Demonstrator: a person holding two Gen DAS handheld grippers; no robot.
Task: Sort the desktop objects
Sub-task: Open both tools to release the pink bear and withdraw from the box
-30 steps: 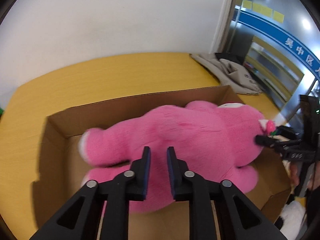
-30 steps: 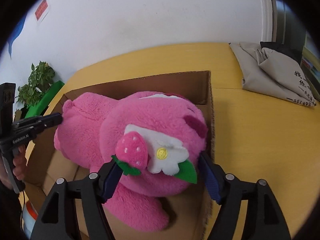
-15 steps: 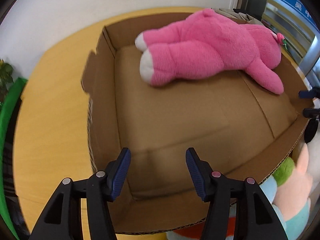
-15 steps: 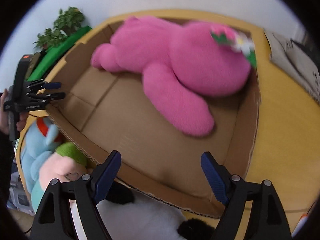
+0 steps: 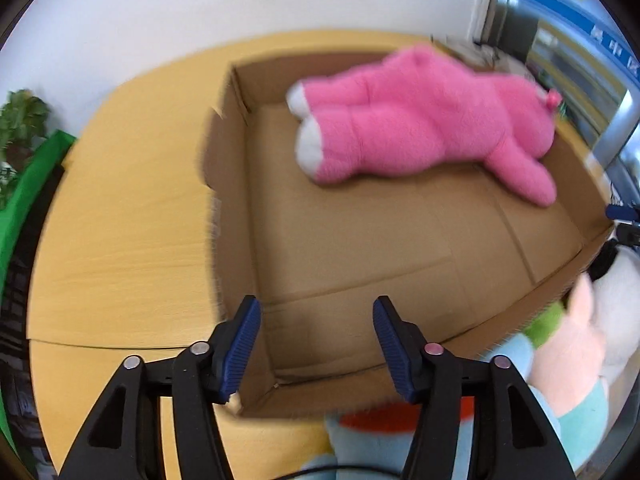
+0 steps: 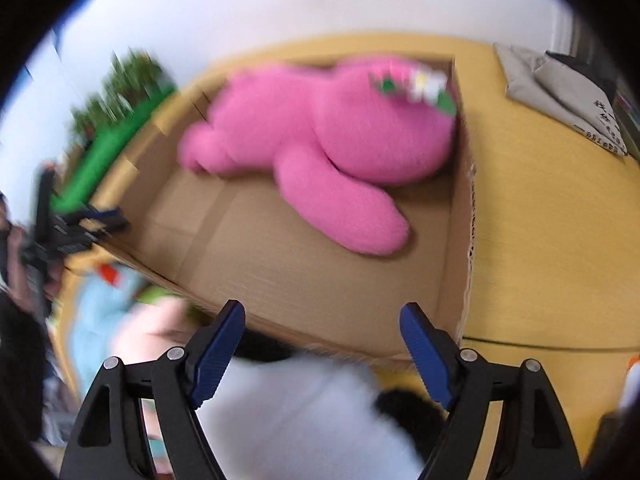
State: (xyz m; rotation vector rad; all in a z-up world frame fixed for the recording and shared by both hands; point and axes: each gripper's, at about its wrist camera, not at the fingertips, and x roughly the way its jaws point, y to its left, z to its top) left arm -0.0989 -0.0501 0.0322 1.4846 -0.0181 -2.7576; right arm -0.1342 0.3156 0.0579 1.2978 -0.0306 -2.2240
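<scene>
1. The left gripper (image 5: 316, 342) has its jaws spread wide, with nothing between the blue pads (image 5: 240, 350).
2. The right gripper (image 6: 322, 354) is likewise wide apart and holds nothing.
3. In the right wrist view, the person's left hand (image 6: 16, 264) grips its tool's handle, far left of the right gripper.

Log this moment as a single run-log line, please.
pink plush toy: lying in cardboard box | left gripper: open, empty | right gripper: open, empty, above white plush
</scene>
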